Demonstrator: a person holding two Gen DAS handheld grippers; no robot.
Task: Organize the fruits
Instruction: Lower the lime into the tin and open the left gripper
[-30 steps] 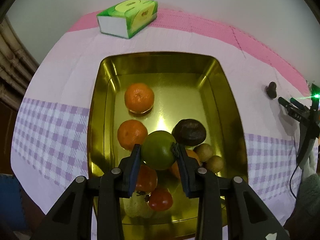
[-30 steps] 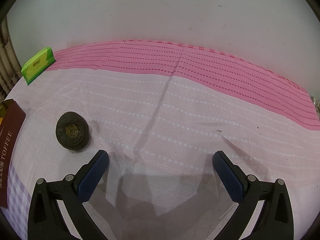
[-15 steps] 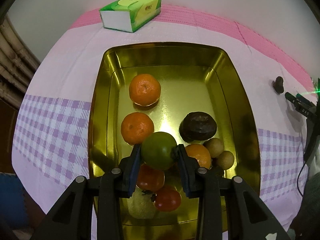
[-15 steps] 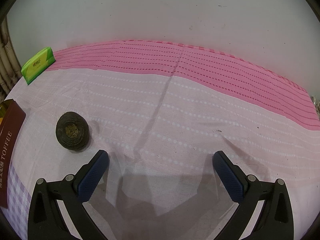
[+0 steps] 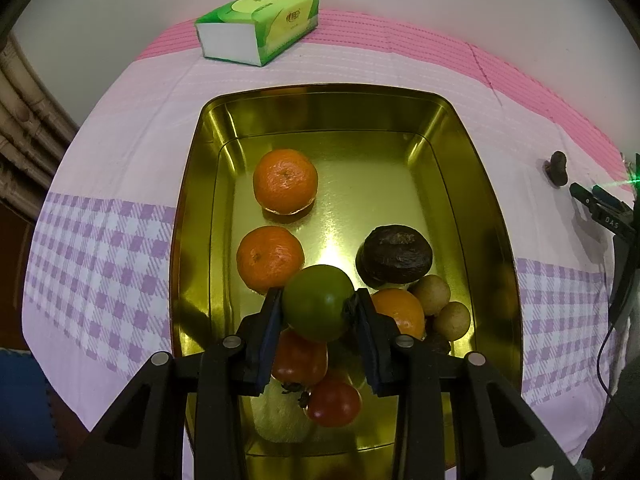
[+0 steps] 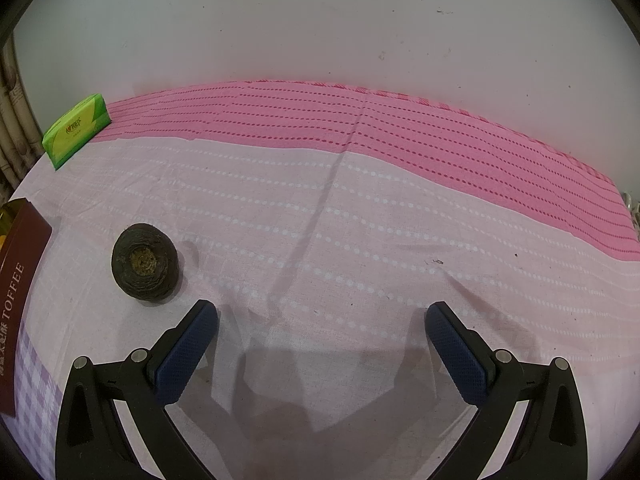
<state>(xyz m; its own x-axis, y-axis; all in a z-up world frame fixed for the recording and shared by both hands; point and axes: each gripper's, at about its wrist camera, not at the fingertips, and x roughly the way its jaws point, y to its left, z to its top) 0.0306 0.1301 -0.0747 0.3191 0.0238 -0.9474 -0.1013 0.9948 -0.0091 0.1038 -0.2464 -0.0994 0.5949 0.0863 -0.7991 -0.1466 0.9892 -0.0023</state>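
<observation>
My left gripper [image 5: 318, 308] is shut on a green round fruit [image 5: 318, 308], held above the gold tin tray [image 5: 352, 100]. The tray holds two oranges [image 5: 285, 181] [image 5: 269, 258], a dark wrinkled fruit [image 5: 394, 254], a third orange [image 5: 400, 314], two small brown fruits [image 5: 452, 320], red tomatoes [image 5: 334, 402] and a pale fruit partly hidden under the fingers. My right gripper [image 6: 320, 320] stands open over the pink cloth, nothing between its fingers. A dark wrinkled fruit [image 6: 145, 267] lies on the cloth left of it, also seen as the dark fruit [image 5: 558, 167] right of the tray.
A green tissue pack [image 5: 260, 26] lies behind the tray by the wall, the same tissue pack [image 6: 76, 131] at far left in the right wrist view. The tray's maroon side [image 6: 16, 288] marked TOFFEE stands at the left edge. The other gripper's arm [image 5: 608, 216] shows at right.
The left gripper with the green fruit has shifted slightly nearer over the tray, so the tray and tissue pack sit lower in view. The right gripper has stayed still.
</observation>
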